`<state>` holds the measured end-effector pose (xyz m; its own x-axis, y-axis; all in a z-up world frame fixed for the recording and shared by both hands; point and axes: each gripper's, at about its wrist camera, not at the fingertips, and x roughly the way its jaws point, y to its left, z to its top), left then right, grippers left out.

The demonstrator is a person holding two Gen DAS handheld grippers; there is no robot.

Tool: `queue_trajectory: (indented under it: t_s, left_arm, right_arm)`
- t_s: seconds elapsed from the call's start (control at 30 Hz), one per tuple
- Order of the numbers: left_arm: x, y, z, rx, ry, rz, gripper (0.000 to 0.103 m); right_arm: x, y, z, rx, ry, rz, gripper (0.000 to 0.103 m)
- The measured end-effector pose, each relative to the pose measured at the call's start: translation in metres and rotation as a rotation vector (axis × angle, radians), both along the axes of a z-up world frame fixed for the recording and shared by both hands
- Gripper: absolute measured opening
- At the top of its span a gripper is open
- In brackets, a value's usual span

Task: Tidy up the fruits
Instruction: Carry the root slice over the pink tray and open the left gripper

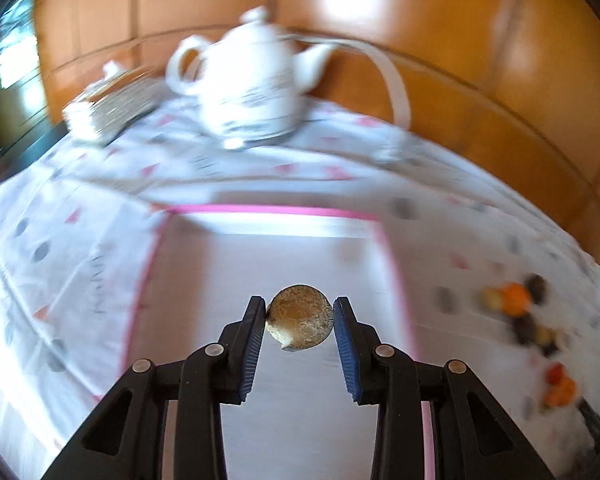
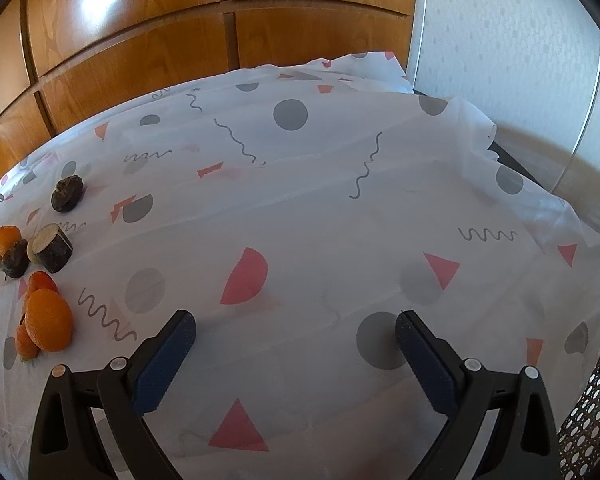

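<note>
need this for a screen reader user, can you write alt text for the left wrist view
The left gripper holds a round brown fruit between its fingers above a pink-rimmed white tray. Behind, blurred, a white teapot stands on a patterned tablecloth.

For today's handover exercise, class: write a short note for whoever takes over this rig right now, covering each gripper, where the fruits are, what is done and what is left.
Left gripper: jaws shut on a round brown fruit, held above the pink-rimmed tray.
Right gripper: jaws open, empty, over the patterned tablecloth.
Fruit pile: large orange, smaller orange and dark pieces lie on the cloth at the right view's left edge.
Done: one fruit picked up; none visible in the tray.
Left: place it, then move the rest.
</note>
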<state>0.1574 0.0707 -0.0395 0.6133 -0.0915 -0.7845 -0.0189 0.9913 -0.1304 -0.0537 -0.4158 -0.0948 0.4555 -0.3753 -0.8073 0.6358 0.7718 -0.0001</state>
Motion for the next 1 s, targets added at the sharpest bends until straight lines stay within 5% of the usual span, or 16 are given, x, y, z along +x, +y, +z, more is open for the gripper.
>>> queue_trajectory:
  t_s: [0.17, 0.27, 0.57, 0.7, 1.0]
  left_arm:
    - [0.005, 0.028, -0.016, 0.030, 0.019, 0.098, 0.037]
    - [-0.001, 0.029, -0.019, 0.018, 0.014, 0.117, 0.049]
    - [-0.035, 0.018, -0.007, -0.015, -0.014, 0.130, 0.049]
    - [-0.058, 0.015, 0.000, -0.038, -0.023, 0.144, 0.058]
    - [-0.094, 0.007, 0.004, -0.043, -0.021, 0.155, 0.068]
  right_arm:
    - [0.000, 0.002, 0.001, -0.013, 0.019, 0.001, 0.101]
    - [0.000, 0.002, 0.001, -0.010, 0.028, -0.001, 0.101]
    - [0.000, 0.002, 0.002, -0.017, 0.039, -0.002, 0.101]
    - [0.000, 0.002, 0.002, -0.018, 0.040, -0.001, 0.101]
    - [0.003, 0.007, 0.004, -0.014, 0.036, 0.033, 0.086]
